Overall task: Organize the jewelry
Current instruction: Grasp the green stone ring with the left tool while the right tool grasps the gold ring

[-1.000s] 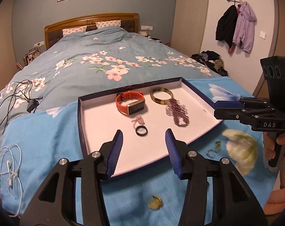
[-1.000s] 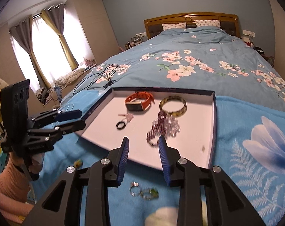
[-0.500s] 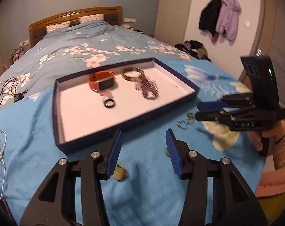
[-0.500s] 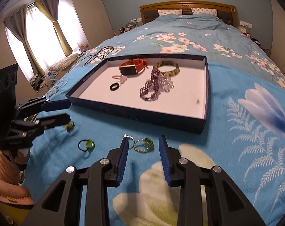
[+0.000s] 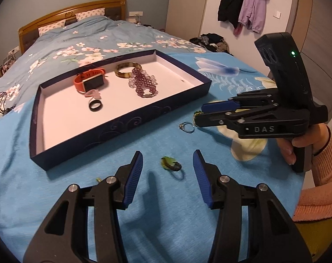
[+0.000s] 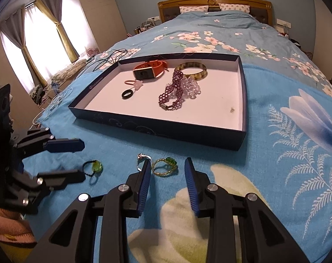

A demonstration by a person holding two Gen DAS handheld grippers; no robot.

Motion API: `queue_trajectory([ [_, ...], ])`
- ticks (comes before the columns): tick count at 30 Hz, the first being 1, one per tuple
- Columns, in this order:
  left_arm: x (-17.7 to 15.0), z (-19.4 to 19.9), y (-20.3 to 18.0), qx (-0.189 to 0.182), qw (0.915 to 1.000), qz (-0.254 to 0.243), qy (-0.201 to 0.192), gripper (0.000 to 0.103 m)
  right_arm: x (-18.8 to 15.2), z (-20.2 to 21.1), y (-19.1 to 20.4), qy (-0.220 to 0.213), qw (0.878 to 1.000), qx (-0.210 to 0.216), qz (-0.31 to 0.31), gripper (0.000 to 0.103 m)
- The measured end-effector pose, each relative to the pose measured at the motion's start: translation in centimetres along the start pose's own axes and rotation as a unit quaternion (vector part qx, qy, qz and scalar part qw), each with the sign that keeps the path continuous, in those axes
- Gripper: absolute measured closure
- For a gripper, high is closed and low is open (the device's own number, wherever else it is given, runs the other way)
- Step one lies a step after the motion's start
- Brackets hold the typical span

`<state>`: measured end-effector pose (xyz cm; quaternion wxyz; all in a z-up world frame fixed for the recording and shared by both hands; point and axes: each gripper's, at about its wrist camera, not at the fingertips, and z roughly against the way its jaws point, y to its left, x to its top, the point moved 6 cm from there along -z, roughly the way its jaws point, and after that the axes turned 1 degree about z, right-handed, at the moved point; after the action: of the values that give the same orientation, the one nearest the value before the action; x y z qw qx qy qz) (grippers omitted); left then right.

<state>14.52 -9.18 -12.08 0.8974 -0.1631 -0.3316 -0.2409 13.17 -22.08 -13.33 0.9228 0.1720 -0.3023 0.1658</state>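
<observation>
Our fingers are hovering over two loose rings on the blanket

We are closing the right gripper [image 6: 167,167] around the gold green-stoned ring [image 6: 165,166], pads not yet touching; the left gripper [image 5: 167,161], half-open and empty, is framing the green-stone ring [image 5: 170,164] near the tray [image 5: 122,123].

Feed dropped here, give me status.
Right gripper closing, gold ring between jaws, ungripped. Left gripper open around green ring. Tray ahead, nothing blocking.
</observation>
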Motion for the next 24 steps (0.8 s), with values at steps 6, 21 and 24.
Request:
queue_trajectory([
  [6, 0.0, -1.4, -0.3, -0.006, 0.9998, 0.001, 0.018, 0.06, 0.2, -0.2, -0.4, 0.002, 1.0, -0.003, -0.005, 0.091],
  [21, -0.4, -2.3, 0.4, -0.003, 0.9993, 0.015, 0.034, 0.082, 0.0, 0.5, -0.4, -0.01, 1.0, -0.009, 0.0, 0.098],
  [24, -0.4, -2.2, 0.4, 0.004, 0.9994, 0.012, 0.033, 0.083, -0.1, 0.9, -0.2, -0.015, 1.0, -0.005, 0.0, 0.098],
])
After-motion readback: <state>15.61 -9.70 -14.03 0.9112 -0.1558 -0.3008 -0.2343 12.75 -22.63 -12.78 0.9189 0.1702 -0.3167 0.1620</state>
